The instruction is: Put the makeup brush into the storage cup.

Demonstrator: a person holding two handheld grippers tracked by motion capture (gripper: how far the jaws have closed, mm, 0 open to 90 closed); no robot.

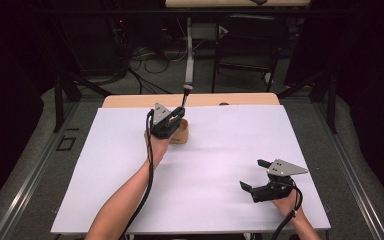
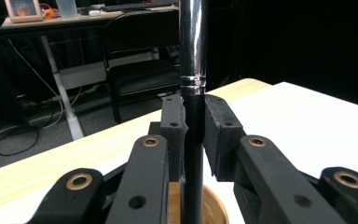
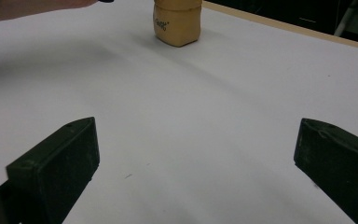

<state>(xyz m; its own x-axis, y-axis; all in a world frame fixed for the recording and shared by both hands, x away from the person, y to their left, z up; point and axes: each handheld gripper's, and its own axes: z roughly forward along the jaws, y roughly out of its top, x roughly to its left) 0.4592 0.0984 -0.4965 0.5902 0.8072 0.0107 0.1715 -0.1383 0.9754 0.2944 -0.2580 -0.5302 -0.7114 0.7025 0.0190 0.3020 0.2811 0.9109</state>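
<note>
Nearest to the camera in the high view, the right gripper [image 1: 256, 178] rests low over the front right part of the white sheet [image 1: 220, 150], held by the person's right hand, and its two black jaws stand wide apart with nothing between them. Farther in, on the left, the left gripper [image 1: 180, 116] is clamped on a slim tool with a black lower shaft and a shiny metal upper part [image 2: 192, 42]; in the left gripper view the two pads press on the black shaft from both sides, just under the metal part. This tool stands almost upright, and its lower end goes down into a small tan holder [image 1: 182, 133], which sits on the sheet directly under the gripper. Beyond it, a strip of light wooden table [image 1: 130, 101] shows at the far edge of the sheet. Behind the table the room is dark, with a black chair [image 1: 245, 47], a white table leg [image 1: 189, 50] and loose cables [image 1: 150, 57] on the grey floor.
</note>
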